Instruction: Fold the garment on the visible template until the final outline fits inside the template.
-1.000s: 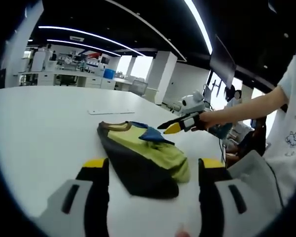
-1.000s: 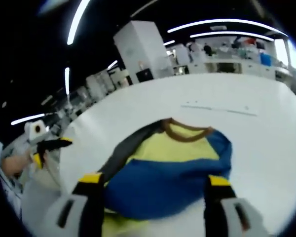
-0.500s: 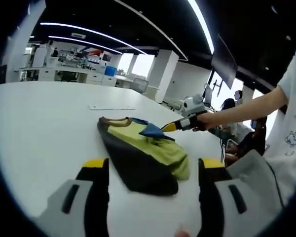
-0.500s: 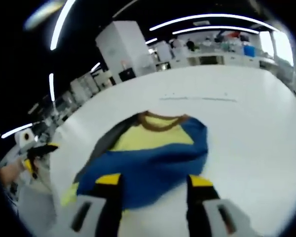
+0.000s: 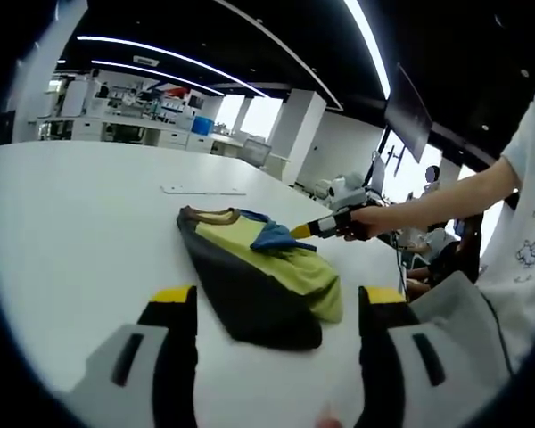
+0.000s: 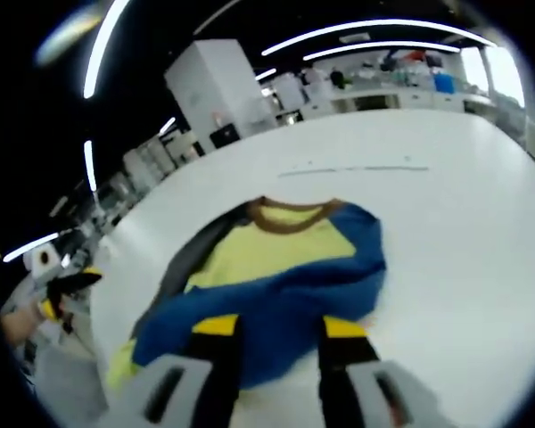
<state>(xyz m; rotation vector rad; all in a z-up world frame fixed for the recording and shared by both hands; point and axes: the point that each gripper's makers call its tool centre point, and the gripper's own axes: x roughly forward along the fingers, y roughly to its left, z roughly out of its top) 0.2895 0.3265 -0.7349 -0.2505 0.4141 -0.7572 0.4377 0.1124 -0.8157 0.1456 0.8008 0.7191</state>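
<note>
White table [image 5: 62, 232], garment is the landmark. Left gripper view: left gripper [image 5: 276, 308] low at the near edge, yellow-tipped black jaws spread wide, released, nothing between them; the near end of the garment [image 5: 254, 276] lies between the two jaw tips without touching them that I can tell. Garment is a yellow-green shirt with dark grey side panel, brown collar at its far end, blue part bunched on top. Beyond the garment, a thin pale strip [image 5: 202, 190] lies flat on the table, well apart from the collar. To the right of the garment, the right gripper [image 5: 300, 232] comes in from a person's hand [image 5: 361, 223], yellow tip touching the blue fabric; jaws look pinched on it.

Right gripper view: left gripper [image 6: 71, 283] far left of the garment [image 6: 267, 267], apart from it. Garment centre, brown collar [image 6: 290, 214] away from camera, blue fabric [image 6: 285, 299] folded across the near half. Right gripper [image 6: 276, 325] jaws close together, clenched on the blue fabric edge. Strip [image 6: 352, 168] past the collar.
</note>
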